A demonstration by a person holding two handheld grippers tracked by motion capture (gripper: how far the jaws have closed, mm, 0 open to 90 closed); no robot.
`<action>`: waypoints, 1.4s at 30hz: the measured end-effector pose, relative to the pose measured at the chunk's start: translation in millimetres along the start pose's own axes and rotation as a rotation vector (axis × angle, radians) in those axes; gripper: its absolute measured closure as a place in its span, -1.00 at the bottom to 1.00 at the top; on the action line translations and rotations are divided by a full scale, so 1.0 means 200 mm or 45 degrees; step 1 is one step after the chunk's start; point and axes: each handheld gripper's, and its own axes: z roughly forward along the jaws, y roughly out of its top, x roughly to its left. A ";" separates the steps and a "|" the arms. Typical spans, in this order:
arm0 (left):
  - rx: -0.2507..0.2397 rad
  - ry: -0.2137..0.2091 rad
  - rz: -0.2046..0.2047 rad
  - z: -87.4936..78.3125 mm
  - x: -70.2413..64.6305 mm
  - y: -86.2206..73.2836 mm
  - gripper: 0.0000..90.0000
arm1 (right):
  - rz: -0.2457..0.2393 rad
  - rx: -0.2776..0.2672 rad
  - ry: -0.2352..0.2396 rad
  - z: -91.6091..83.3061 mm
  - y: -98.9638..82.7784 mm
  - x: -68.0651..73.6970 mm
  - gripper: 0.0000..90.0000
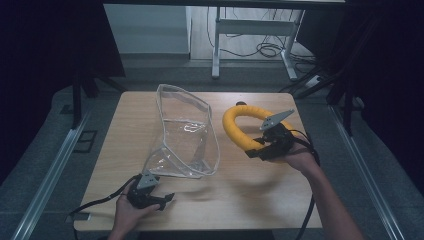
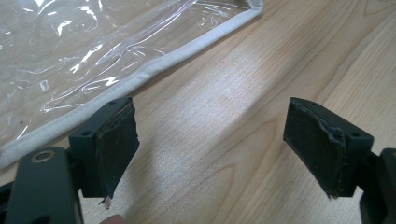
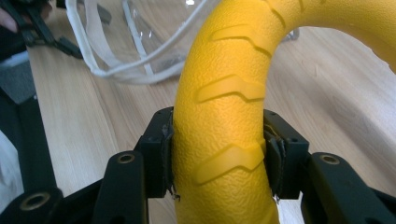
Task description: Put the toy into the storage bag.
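Note:
A thick yellow curved ring (image 1: 239,125) with chevron ridges is lifted off the wooden table (image 1: 260,195) at the right; my right gripper (image 1: 256,150) is shut on its near end, pads pressing both sides of the yellow ring (image 3: 224,140). A clear plastic bag (image 1: 186,135) with white edging stands open in the middle of the table. My left gripper (image 1: 167,200) rests near the front left edge, jaws wide apart with bare wood between them. Its left pad (image 2: 114,140) lies just short of the clear bag's white hem (image 2: 140,74).
The table's front edge lies close under my left hand. Black cables (image 1: 95,204) trail off the front on both sides. Beyond the far edge stand a white desk frame (image 1: 250,30) and floor cables. Metal rails (image 1: 50,170) run along both sides of the table.

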 end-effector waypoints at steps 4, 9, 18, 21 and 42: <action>0.002 0.000 0.002 0.00 0.00 0.00 -0.61 | 0.020 -0.049 0.016 -0.01 0.01 -0.01 0.12; 0.004 0.001 0.003 0.00 0.00 0.00 -0.61 | 0.055 -0.124 0.038 -0.03 0.02 -0.03 0.13; 0.003 0.000 0.003 0.00 0.00 0.00 -0.61 | 0.097 -0.232 0.045 -0.04 0.05 -0.04 0.12; 0.005 0.000 0.005 0.00 0.00 0.00 -0.61 | 0.114 -0.265 0.058 -0.05 0.05 -0.04 0.12; 0.000 -0.002 -0.001 0.00 0.00 0.00 -0.61 | 0.133 -0.444 0.072 -0.11 0.13 0.00 0.12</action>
